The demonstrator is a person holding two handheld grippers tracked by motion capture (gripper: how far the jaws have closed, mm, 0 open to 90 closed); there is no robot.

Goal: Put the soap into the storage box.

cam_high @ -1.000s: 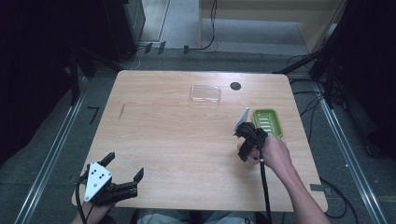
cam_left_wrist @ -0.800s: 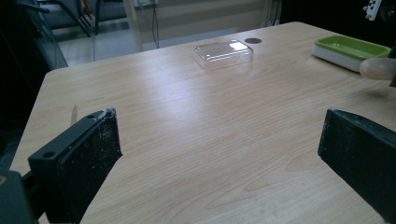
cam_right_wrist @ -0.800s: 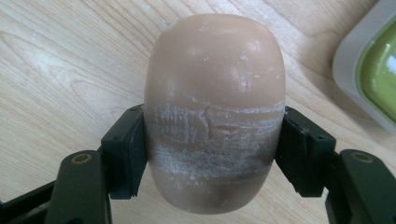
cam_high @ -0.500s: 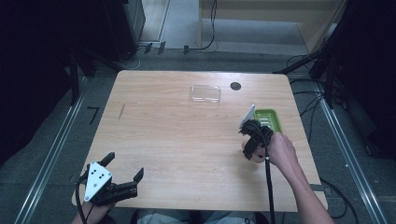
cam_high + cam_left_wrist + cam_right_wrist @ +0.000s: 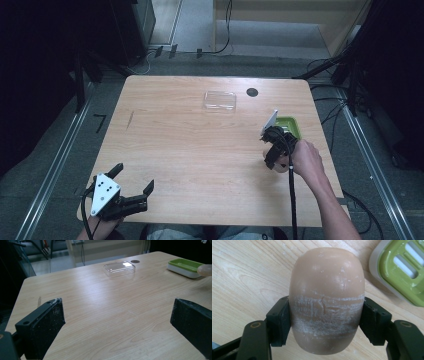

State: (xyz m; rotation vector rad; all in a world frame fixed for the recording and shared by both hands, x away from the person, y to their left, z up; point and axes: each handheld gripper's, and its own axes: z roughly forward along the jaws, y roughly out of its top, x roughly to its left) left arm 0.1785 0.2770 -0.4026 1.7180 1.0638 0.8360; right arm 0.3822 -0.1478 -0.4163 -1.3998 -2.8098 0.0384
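Note:
A beige oval bar of soap sits upright between the black jaws of my right gripper, which is shut on its scuffed lower half. In the high view this gripper hangs low over the table's right side, with the soap just in front of a green soap dish. The dish lies up and to the right of the soap in the right gripper view. My left gripper rests at the near left corner, its jaws wide open over bare wood.
A clear plastic box lies at the back middle of the wooden table, with a dark round hole beside it. The box and dish lie far ahead of the left gripper.
The right gripper with the soap has shifted slightly to the right, alongside the green dish. The left gripper has stayed where it was.

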